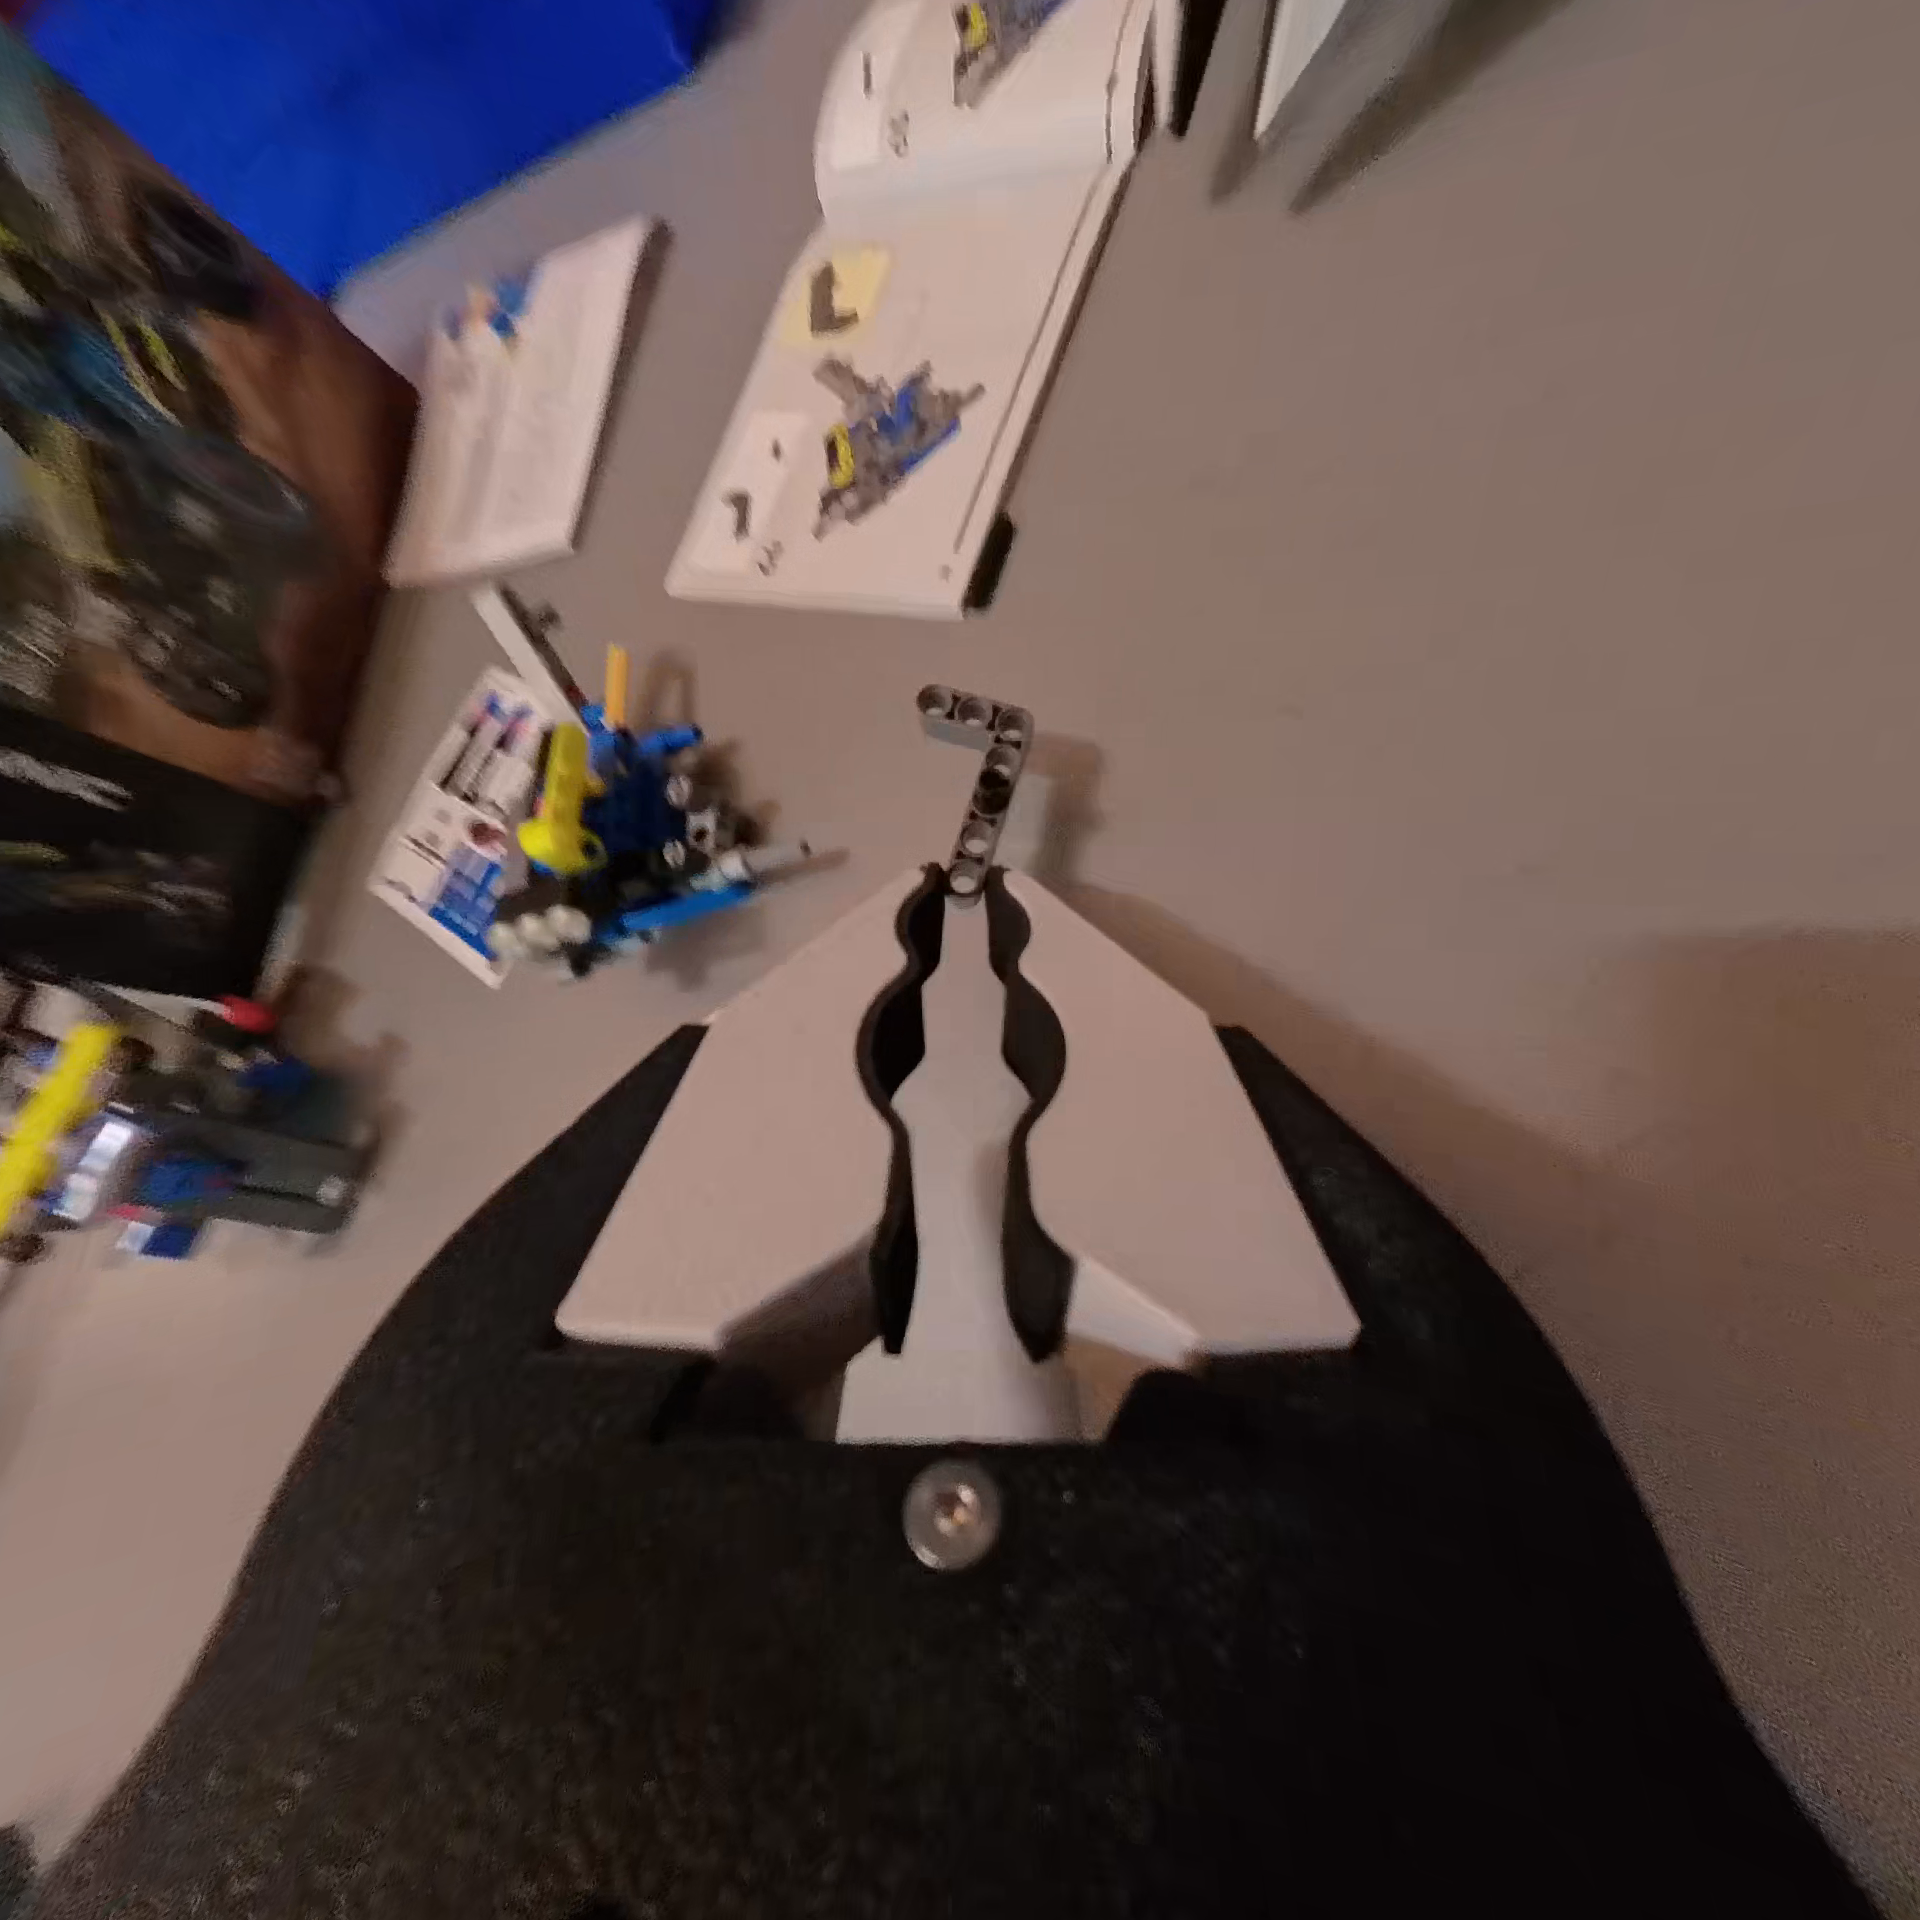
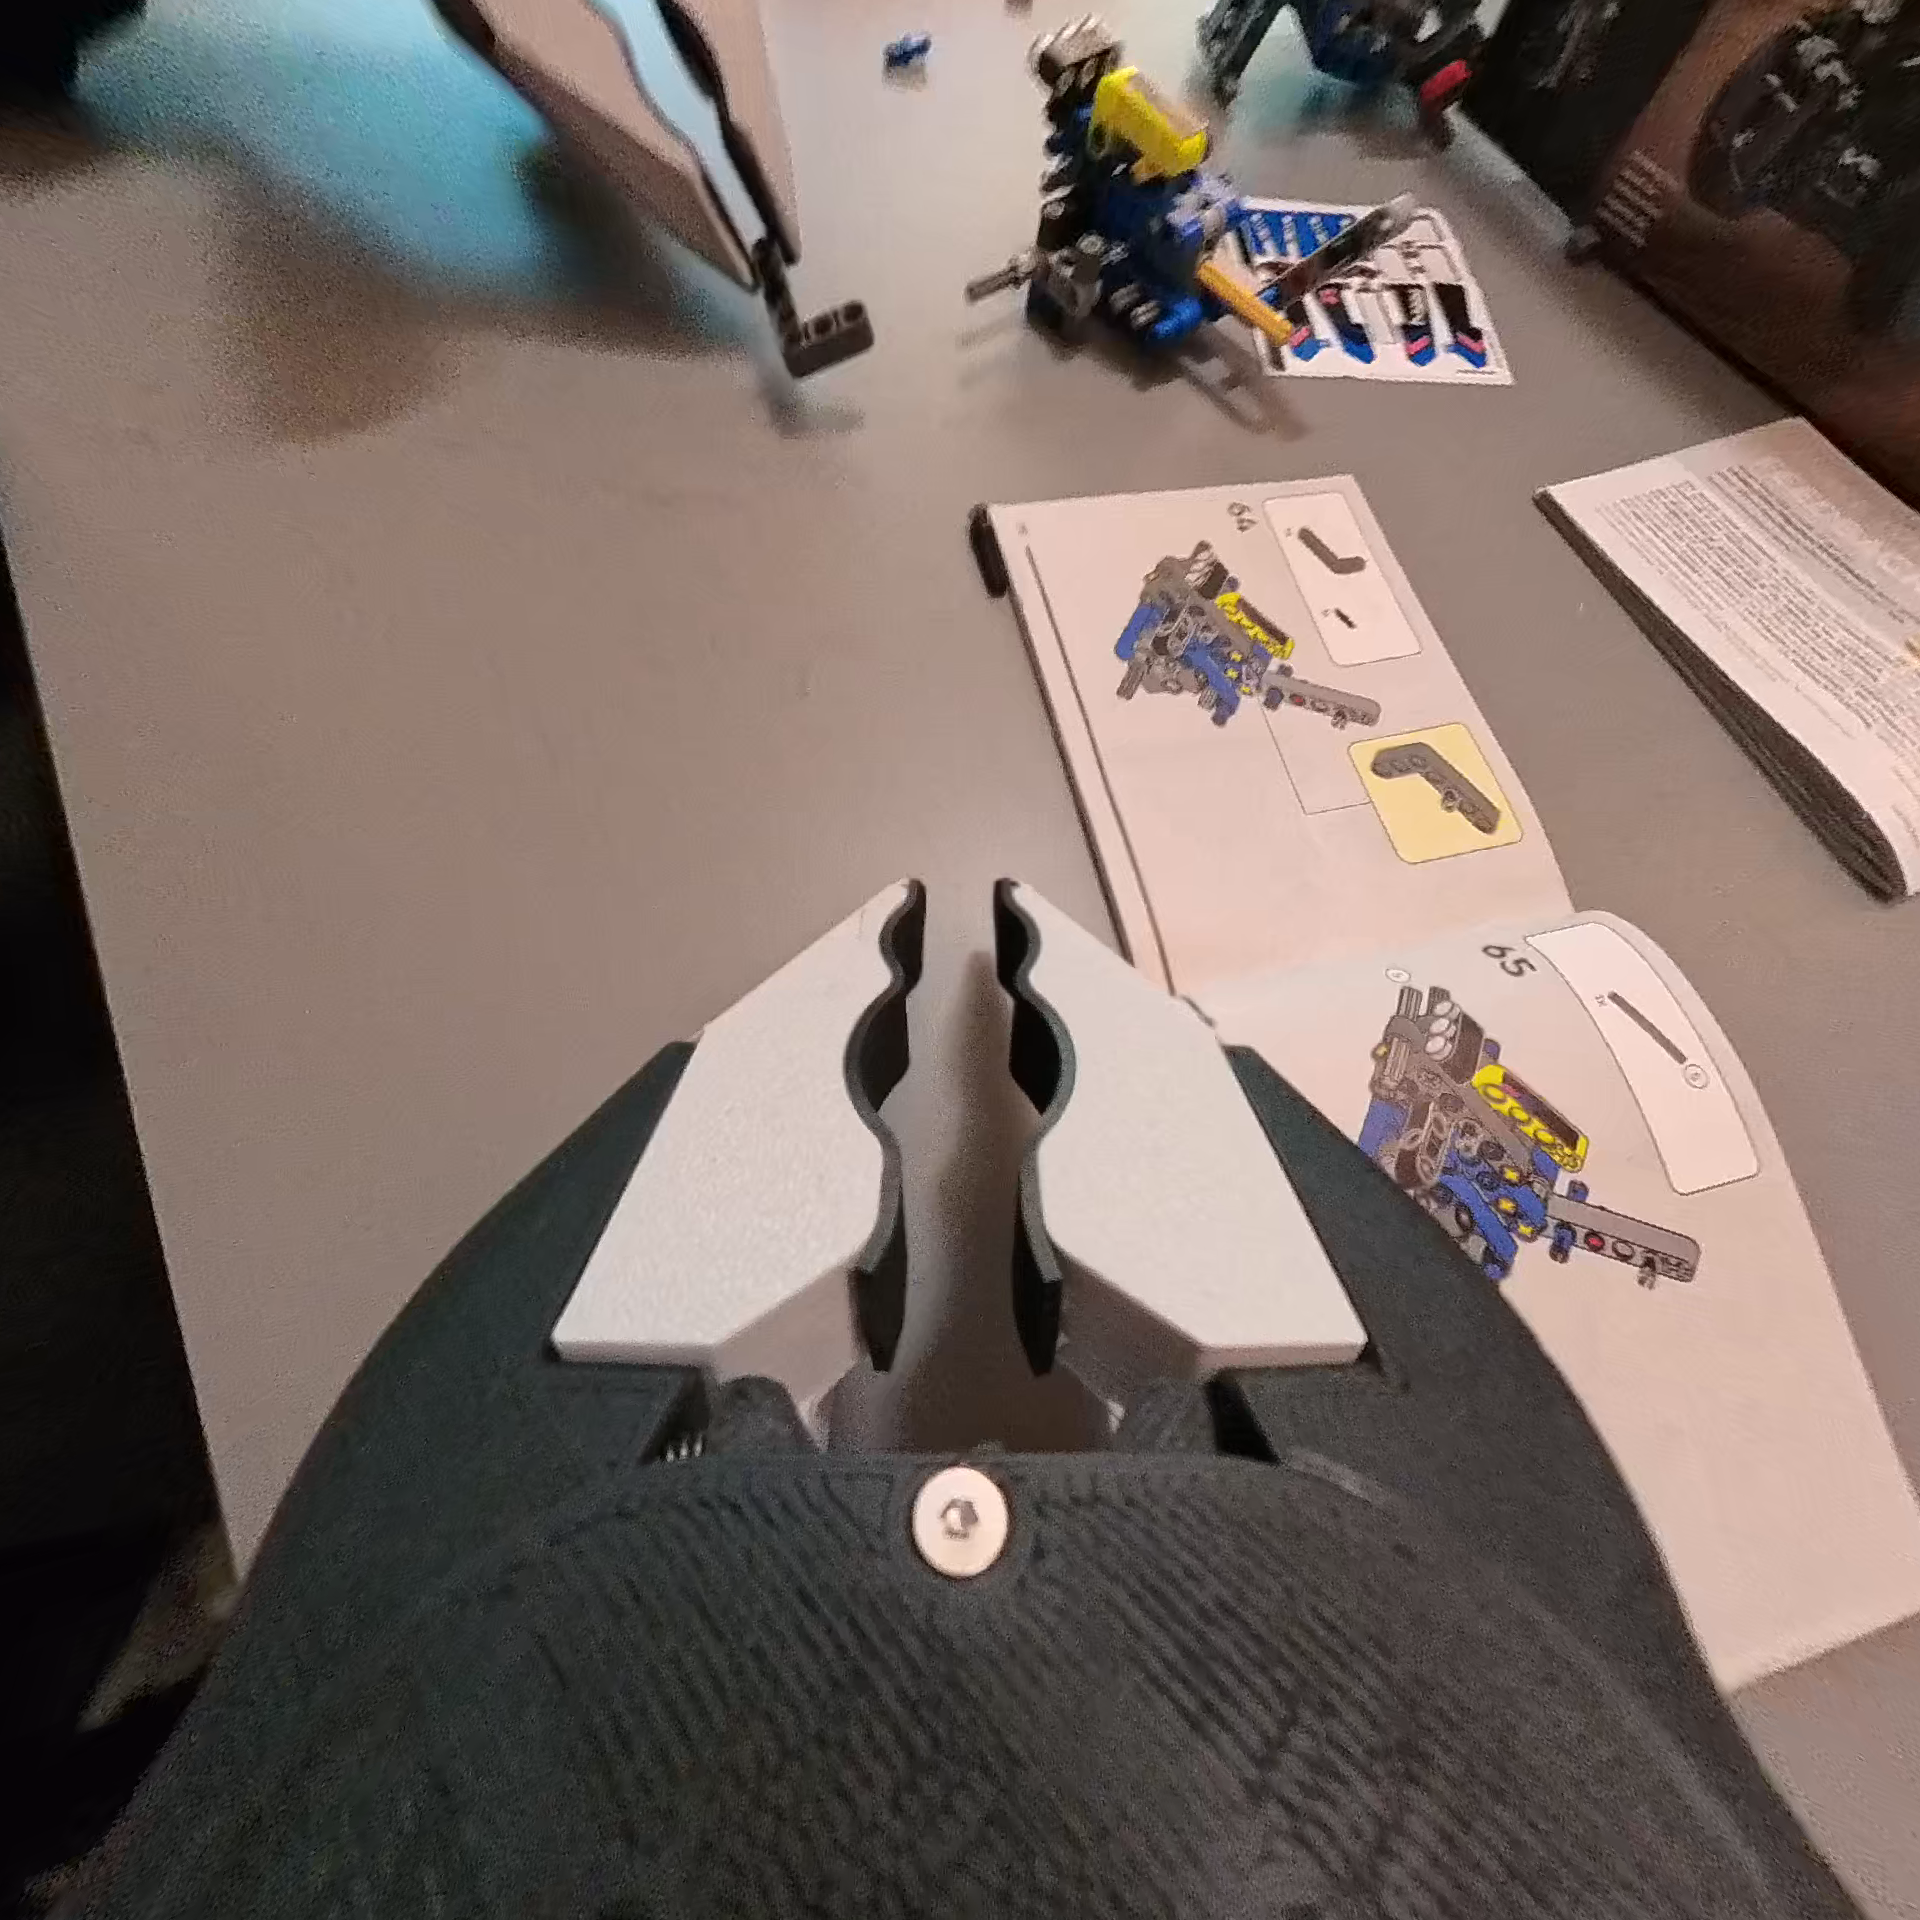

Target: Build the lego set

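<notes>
My left gripper is shut on one end of a grey L-shaped lego beam and holds it above the grey table. The same gripper and beam show at the far left of the right wrist view. A blue, yellow and black lego assembly sits on the table left of the beam, also seen in the right wrist view. My right gripper is slightly open and empty, hovering over bare table beside the open instruction booklet.
A sticker sheet lies under the assembly. A second booklet lies at the right. The set's box and loose lego parts are at the left. A blue object is at the back.
</notes>
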Motion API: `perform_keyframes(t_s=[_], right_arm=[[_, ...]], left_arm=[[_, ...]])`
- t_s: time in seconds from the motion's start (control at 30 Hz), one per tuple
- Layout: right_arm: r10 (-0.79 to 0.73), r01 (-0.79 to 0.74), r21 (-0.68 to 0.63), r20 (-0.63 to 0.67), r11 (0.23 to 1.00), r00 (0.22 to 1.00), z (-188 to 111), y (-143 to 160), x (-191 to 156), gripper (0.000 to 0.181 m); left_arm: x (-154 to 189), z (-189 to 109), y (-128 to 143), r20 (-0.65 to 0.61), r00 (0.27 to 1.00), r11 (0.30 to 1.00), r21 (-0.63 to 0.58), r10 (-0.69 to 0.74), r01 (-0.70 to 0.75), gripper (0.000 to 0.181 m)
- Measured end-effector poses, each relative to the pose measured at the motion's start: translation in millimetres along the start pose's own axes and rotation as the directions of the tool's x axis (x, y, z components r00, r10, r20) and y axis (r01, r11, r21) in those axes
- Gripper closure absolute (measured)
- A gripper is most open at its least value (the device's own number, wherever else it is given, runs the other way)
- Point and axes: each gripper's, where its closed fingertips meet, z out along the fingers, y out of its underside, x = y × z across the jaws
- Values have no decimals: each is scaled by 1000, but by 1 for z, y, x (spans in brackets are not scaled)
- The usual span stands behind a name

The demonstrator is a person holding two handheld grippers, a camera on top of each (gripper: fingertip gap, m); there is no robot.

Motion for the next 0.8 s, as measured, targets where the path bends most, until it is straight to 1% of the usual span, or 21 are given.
perform_keyframes(t_s=[0.03, 0.1, 0.13, 0.2, 0.23, 0.33, 0.4, 0.43, 0.5, 0.57, 0.7, 0.8], right_arm=[[49, -49, 26, -2, 998, 999, 1, -6, 1, 166], [165, -166, 106, 20, 980, 986, 3, -22, 3, 162], [207, -212, 147, 47, 966, 977, 5, -31, 1, 159], [209, -227, 200, 110, 953, 972, 10, -48, -9, 158], [177, -196, 189, 112, 962, 978, 15, -49, -14, 157], [88, -89, 95, 13, 992, 996, 30, -43, -15, 156], [140, -146, 123, 54, 982, 989, 38, -54, -23, 156], [185, -197, 164, 86, 966, 979, 39, -63, -27, 156], [288, -306, 258, 104, 916, 952, 41, -81, -23, 158], [351, -379, 317, 143, 870, 925, 41, -93, -23, 158], [378, -412, 342, 164, 845, 911, 45, -101, -26, 158], [401, -442, 393, 185, 806, 897, 44, -111, -26, 160]], left_arm=[[0, 0, -7, 37, 998, 999, 14, 43, -44, 176], [2, 2, -19, 89, 991, 994, 29, 98, -101, 176], [5, 3, -24, 92, 990, 993, 35, 108, -111, 176], [4, 4, -32, 118, 988, 993, 57, 94, -102, 176], [5, 5, -36, 115, 991, 993, 77, 75, -84, 176], [2, 3, -51, 120, 992, 984, 181, -27, 5, 176], [-2, 2, -60, 140, 985, 969, 237, -98, 63, 176], [-3, 1, -65, 148, 982, 961, 264, -121, 79, 176], [-1, 2, -73, 136, 978, 946, 303, -159, 112, 176], [0, 4, -77, 132, 971, 935, 324, -197, 146, 176], [3, 6, -85, 126, 963, 913, 368, -237, 176, 176], [-2, 6, -87, 174, 951, 908, 381, -256, 174, 176]])
